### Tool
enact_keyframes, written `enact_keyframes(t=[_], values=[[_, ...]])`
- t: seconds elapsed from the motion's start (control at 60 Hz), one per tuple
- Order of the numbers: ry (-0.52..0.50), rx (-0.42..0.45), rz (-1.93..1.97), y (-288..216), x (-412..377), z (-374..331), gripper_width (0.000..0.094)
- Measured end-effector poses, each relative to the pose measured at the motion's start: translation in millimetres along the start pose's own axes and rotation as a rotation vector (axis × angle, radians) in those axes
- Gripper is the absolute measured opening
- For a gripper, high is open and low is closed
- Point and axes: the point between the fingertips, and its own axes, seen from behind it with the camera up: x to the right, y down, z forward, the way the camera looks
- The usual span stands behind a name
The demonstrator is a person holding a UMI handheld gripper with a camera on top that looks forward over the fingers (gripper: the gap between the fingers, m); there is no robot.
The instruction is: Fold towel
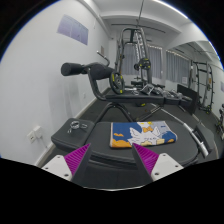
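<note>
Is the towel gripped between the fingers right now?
No. The towel lies on the dark surface just beyond the open gripper, with nothing between its fingers.

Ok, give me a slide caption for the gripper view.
Open tongs hover short of a patterned towel lying on a dark bench in a home gym.

Single gripper view: the camera rides above the fingers (112,160), facing forward and slightly downward across a dark tabletop (190,140), held well back from the towel (143,135); gym equipment (135,60) fills the background.
</note>
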Motion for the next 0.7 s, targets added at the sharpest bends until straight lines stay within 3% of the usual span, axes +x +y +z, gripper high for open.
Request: enact_keyframes(t=[0.367, 0.533, 0.6, 0.633, 0.7], values=[[0.070, -0.049, -0.065, 0.3, 2.4, 161.2, 0.0851], [0.117, -0.121, -0.084, 16.2, 20.0, 226.5, 0.0843], [0.096, -0.197, -0.074, 36.8, 15.4, 243.7, 0.0762], [0.081, -0.181, -0.055, 34.3, 11.5, 247.0, 0.0702], [0.100, -0.191, -0.054, 33.8, 14.8, 247.3, 0.0489]])
